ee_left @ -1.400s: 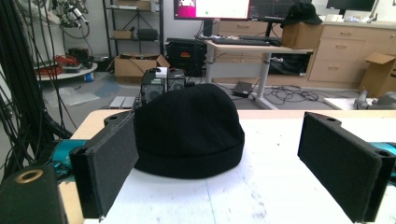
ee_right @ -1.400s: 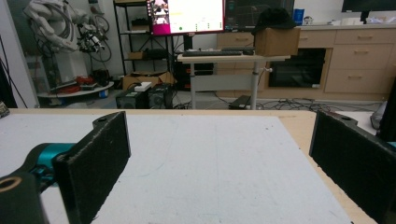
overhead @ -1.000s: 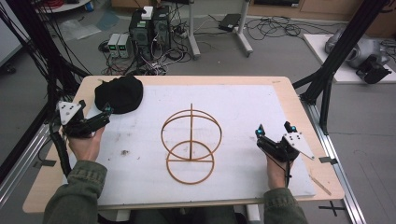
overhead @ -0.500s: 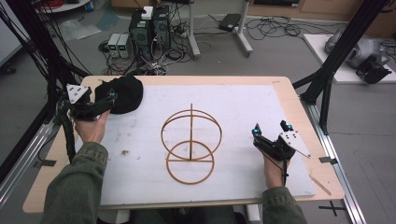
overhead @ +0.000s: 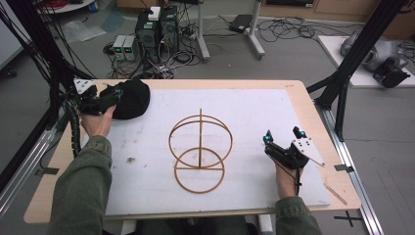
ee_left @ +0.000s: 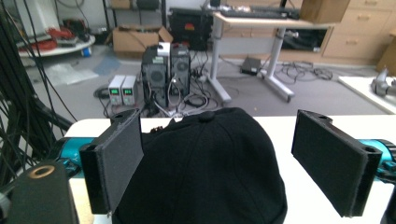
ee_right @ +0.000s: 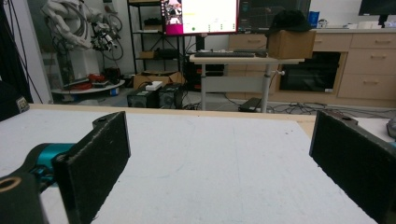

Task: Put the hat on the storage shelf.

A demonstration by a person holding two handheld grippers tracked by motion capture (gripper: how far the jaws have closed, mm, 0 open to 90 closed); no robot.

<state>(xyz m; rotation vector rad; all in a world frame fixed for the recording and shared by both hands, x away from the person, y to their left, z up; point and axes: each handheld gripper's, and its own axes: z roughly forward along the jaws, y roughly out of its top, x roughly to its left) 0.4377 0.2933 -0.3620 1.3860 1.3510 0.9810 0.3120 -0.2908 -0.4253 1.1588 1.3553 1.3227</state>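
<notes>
From the high view, the left tool (overhead: 108, 95) is up near the far left corner of the tabletop (overhead: 303, 105), its tips right at the edge of the black cap (overhead: 131, 99) that's lying there on the white mat (overhead: 254, 112); the right tool (overhead: 284, 138) is hanging out near the right edge, well apart from the wooden wire-frame stand (overhead: 199, 147) in the middle of the mat. Left gripper view: the left tool (ee_left: 233, 158) is spread wide with the black cap (ee_left: 205, 168) sitting between its jaws, crown button facing the camera, and neither pad seems to be pressing on it. Right gripper view: the right tool (ee_right: 224, 163) is spread wide too, with just bare white mat (ee_right: 210, 158) between its jaws
</notes>
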